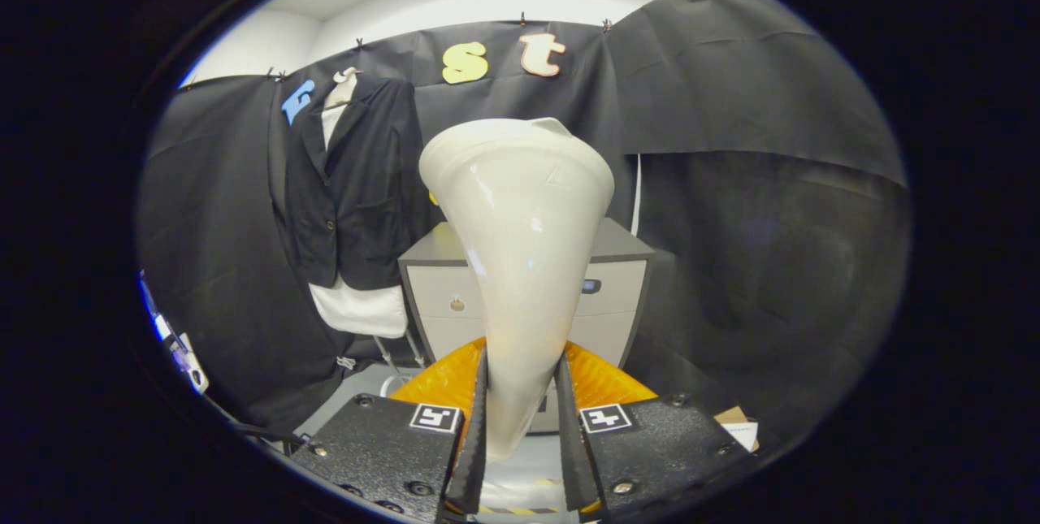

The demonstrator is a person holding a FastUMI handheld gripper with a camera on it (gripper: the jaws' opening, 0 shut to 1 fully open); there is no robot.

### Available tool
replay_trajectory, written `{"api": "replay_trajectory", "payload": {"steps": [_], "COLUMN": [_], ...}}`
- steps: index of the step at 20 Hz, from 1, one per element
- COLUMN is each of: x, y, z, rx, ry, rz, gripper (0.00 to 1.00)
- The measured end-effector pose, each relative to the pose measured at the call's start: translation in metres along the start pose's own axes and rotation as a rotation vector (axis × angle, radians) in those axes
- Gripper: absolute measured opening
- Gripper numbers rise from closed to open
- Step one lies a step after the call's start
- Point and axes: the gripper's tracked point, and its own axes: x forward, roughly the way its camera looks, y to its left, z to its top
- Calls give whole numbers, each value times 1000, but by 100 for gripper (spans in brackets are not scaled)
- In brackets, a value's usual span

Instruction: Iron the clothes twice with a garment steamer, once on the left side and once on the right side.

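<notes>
Clenched on the steamer head (520, 264), the claw (520, 418) has both fingers pressed against the narrow neck of the pale cone-shaped nozzle, one on each side, so the tool sits firmly between them. From that grip the steamer head rises up and away along the line of the fingers, widening to a flat mouth at its far end, which faces away, toward the booth wall. Its long axis runs roughly upright and slightly forward of the claw. The clothes to be ironed, a dark jacket (353, 191) over a white shirt (361, 309), hang on the far wall, up and to the left of the nozzle and well apart from it. A grey drawer cabinet (617, 280) stands directly behind the nozzle, lower than the jacket and to its right. As I judge it, no pass has begun from this position: the coming move depends on swinging the nozzle's mouth leftward and forward until it faces the jacket front, then drawing it down one side.
</notes>
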Motion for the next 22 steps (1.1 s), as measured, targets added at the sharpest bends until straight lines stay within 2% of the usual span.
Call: {"api": "replay_trajectory", "payload": {"steps": [22], "x": [5], "y": [2], "z": [-4], "rx": [-7], "ry": [23], "rz": [16], "gripper": [41]}}
